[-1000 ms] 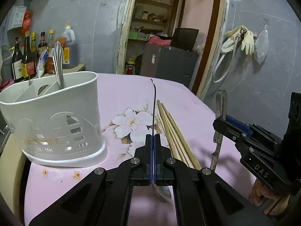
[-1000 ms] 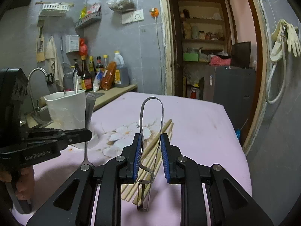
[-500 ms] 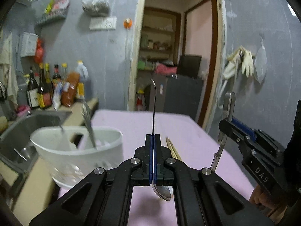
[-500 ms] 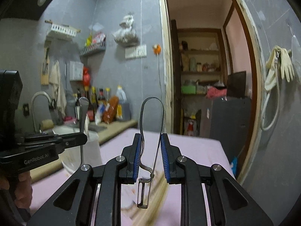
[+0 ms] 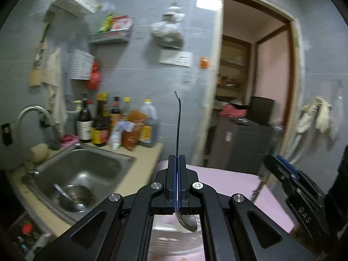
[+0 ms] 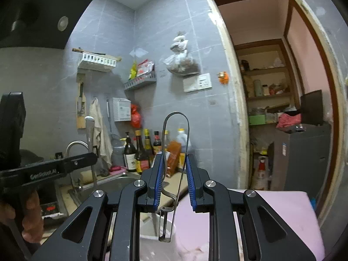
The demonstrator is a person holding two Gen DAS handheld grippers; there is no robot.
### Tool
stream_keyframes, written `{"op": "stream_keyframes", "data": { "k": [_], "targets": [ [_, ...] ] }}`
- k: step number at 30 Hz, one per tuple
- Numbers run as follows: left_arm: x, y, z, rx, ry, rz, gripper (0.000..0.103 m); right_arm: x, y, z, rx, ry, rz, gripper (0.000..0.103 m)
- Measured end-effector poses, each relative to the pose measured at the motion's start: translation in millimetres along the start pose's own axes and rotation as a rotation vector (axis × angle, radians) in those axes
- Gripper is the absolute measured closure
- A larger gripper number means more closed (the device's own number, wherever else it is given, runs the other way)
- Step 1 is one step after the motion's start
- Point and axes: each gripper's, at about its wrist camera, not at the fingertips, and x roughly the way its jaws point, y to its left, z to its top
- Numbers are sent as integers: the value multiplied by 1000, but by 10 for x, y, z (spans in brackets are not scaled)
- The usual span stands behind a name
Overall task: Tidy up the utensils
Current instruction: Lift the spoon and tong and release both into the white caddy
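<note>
My left gripper (image 5: 178, 163) is shut on a metal spoon (image 5: 178, 130); the handle points up and the bowl (image 5: 188, 220) hangs below the fingers. My right gripper (image 6: 174, 165) is shut on a metal peeler (image 6: 176, 143); its looped handle stands up and its blade (image 6: 164, 226) hangs down over the white utensil holder (image 6: 150, 228), whose rim shows at the bottom. Both are lifted high above the pink table (image 5: 230, 182). The left gripper's body also shows in the right wrist view (image 6: 50, 169), and the right gripper's in the left wrist view (image 5: 300, 198).
A steel sink (image 5: 80, 174) with a tap (image 5: 32, 113) lies to the left. Several sauce bottles (image 5: 102, 121) stand on the counter behind it. A doorway (image 6: 278, 100) opens at the right. The pink table's far edge (image 6: 282, 195) lies below.
Both grippers have risen and tilted upward with their utensils. The table, chopsticks and holder have dropped out of most of the view; the sink and wall now fill it.
</note>
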Motion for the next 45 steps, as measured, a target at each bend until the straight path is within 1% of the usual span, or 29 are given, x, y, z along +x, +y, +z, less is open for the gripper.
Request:
{"op": "stream_keyframes", "data": {
  "k": [4,6,9,13,16,21,25,29,31,33,35,37,38,39,40,41,42,43,44,45],
  "targets": [
    [128,253,4,-19,10,91,103,243,115,-58,0,6,8,85],
    [236,336,-52,-20,32,119,103,361,145,-105,3,17,3,85],
    [385,414,-155,-18,50,138,103,503,150,-228,12,36,-7,85],
    [558,445,-328,-21,74,117,103,653,149,-426,15,84,-9,85],
    [645,424,-463,-2,97,129,103,711,164,-561,1,114,-5,85],
    [750,422,-648,-5,148,112,103,740,161,-676,-13,153,6,85],
    [796,423,-741,-16,191,68,102,719,152,-718,-13,166,6,84],
    [770,449,-787,-74,213,5,99,708,127,-740,-4,193,11,83],
    [735,472,-777,-107,203,-11,92,691,111,-739,3,197,14,82],
    [675,490,-736,-136,183,-29,75,657,92,-713,9,190,18,77],
    [616,516,-691,-173,160,-49,73,598,69,-670,13,175,16,77],
    [563,513,-632,-193,141,-60,73,523,28,-601,21,155,11,74],
    [539,499,-607,-197,131,-62,70,477,5,-563,23,143,3,72],
    [509,478,-579,-198,118,-67,64,434,-15,-527,23,132,-2,70],
    [473,440,-552,-195,101,-73,60,376,-44,-488,20,116,-13,67],
    [449,403,-525,-192,89,-76,52,331,-69,-460,16,104,-25,60],
    [429,371,-509,-190,78,-79,48,269,-107,-430,14,88,-40,52],
    [399,322,-490,-186,65,-83,46,203,-151,-405,13,74,-53,51],
    [369,258,-465,-177,54,-82,41,114,-209,-371,9,57,-75,47],
    [354,220,-456,-171,48,-79,36,55,-250,-349,4,48,-90,42]
  ]
}}
